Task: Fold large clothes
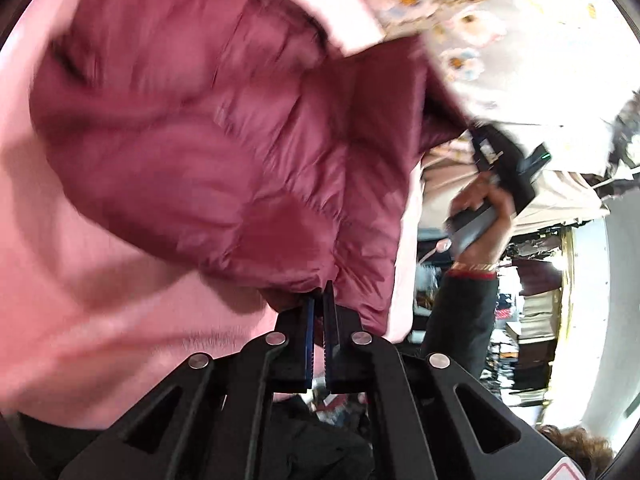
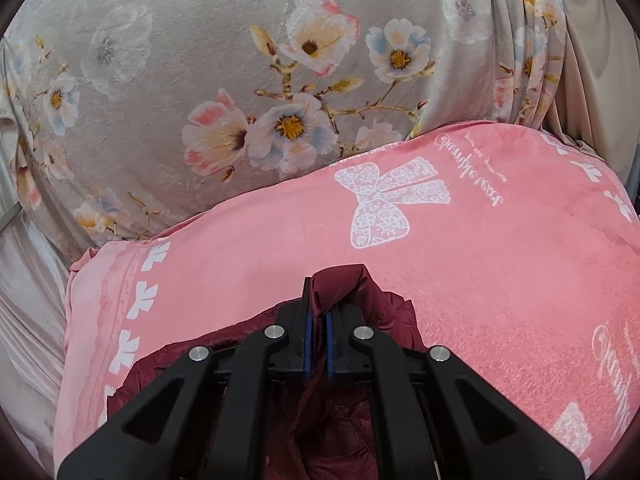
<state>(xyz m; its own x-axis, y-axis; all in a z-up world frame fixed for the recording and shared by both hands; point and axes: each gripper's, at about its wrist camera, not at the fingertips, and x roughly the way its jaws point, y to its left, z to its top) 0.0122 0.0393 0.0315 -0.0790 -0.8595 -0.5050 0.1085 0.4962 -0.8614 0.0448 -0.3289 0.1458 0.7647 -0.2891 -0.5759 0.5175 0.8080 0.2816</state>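
- The surface is a bed: a pink blanket (image 2: 500, 264) with a white lace-bow print and white script lies across the lower and right part of the right wrist view, with a row of small white bows along its left border.
- Beyond it, filling the upper half of that view, is a grey floral cover (image 2: 200, 80) with pink, blue and cream blossoms; plain beige cloth shows at the upper right edge.
- In the left wrist view the room appears at the right edge of the frame: cluttered shelves (image 1: 532, 300) of dark and pale items, too blurred to tell what they hold, beside a bright white wall.
- The maroon quilted jacket (image 1: 208, 132) hangs in the air and fills the centre and upper left of the left wrist view, motion-blurred, with the pink blanket behind it.
- The left gripper (image 1: 319, 300) has its jaws together, clamped on the jacket's lower edge.
- The right gripper (image 2: 318, 320) is clamped on a fold of the same jacket, which bunches up between its blue pads and trails below the frame's centre over the pink blanket.
- The person's right hand (image 1: 480, 208), in a dark sleeve, holds that gripper at the right of the left wrist view.
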